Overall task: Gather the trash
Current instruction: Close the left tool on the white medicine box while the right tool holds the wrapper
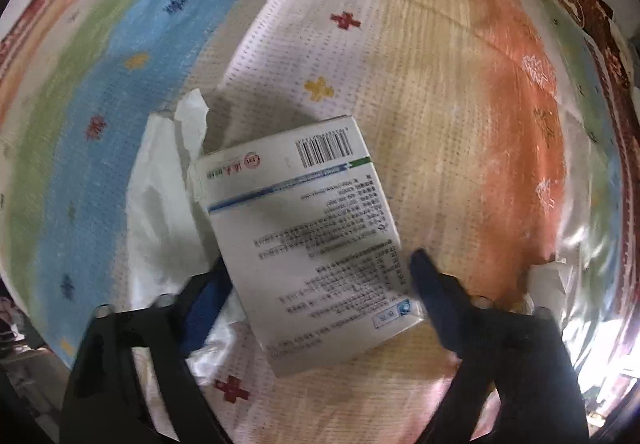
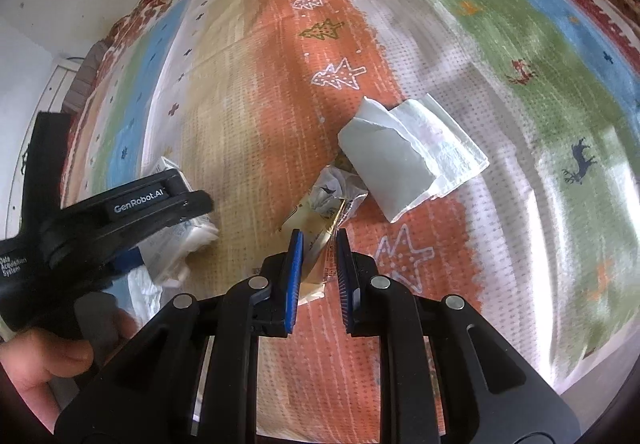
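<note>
**Two grippers working over litter on a striped cloth**

The left gripper (image 1: 316, 264) is reaching over a white printed carton (image 1: 304, 240) with a barcode, which is lying flat on the patterned tablecloth (image 1: 460, 124). Its blue-padded fingers are standing wide apart, one on either side of the carton's near half; whether either pad is touching the cardboard cannot be told. Crumpled white paper (image 1: 160, 204) is lying under and beside the carton's left edge.

The right gripper (image 2: 318, 244) is pinching the near end of a yellowish crinkled wrapper (image 2: 316, 212), its fingers drawn close together with the wrapper's edge between the pads. The wrapper is lying on the orange stripe of the cloth, its far end touching a folded white paper napkin (image 2: 416, 156) that is resting just beyond it. In the right wrist view the left gripper is showing at the left edge, held in a bare hand (image 2: 44, 360), above more white litter (image 2: 180, 240).
</note>
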### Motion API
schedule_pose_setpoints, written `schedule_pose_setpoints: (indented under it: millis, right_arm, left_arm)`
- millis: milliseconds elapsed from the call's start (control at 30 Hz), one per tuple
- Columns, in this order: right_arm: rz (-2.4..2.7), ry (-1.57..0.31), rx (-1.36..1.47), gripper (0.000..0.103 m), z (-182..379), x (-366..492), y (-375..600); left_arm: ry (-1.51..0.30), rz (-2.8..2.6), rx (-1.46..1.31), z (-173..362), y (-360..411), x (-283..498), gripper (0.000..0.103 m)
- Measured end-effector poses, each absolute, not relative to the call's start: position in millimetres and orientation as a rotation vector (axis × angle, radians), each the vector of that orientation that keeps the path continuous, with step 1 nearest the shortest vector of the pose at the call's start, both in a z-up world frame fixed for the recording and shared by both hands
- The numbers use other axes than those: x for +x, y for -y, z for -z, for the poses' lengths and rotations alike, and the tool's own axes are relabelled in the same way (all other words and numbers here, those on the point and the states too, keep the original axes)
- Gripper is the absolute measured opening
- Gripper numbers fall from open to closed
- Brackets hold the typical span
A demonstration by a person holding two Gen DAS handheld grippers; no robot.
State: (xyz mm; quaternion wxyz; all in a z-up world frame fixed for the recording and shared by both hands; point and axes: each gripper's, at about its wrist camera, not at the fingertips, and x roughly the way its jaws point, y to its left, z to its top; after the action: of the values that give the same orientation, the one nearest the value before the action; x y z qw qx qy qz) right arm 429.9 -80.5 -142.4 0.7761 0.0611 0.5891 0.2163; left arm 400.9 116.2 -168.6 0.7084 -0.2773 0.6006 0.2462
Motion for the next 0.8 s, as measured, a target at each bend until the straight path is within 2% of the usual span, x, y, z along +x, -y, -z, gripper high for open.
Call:
schedule_pose_setpoints:
  millis: [500,800]
  right_arm:
    - [-0.532,-1.247,0.086,0.014,105.3,408.8,100.7]
    - [-0.552,-1.240,0.039,0.014,101.5,401.4,94.2]
  left_arm:
    - [-1.232,-0.245,-0.675,115.9,-120.1,377.2,0.078]
    - [-1.315,-0.125,-0.619,130.9,-118.6,368.5,0.078]
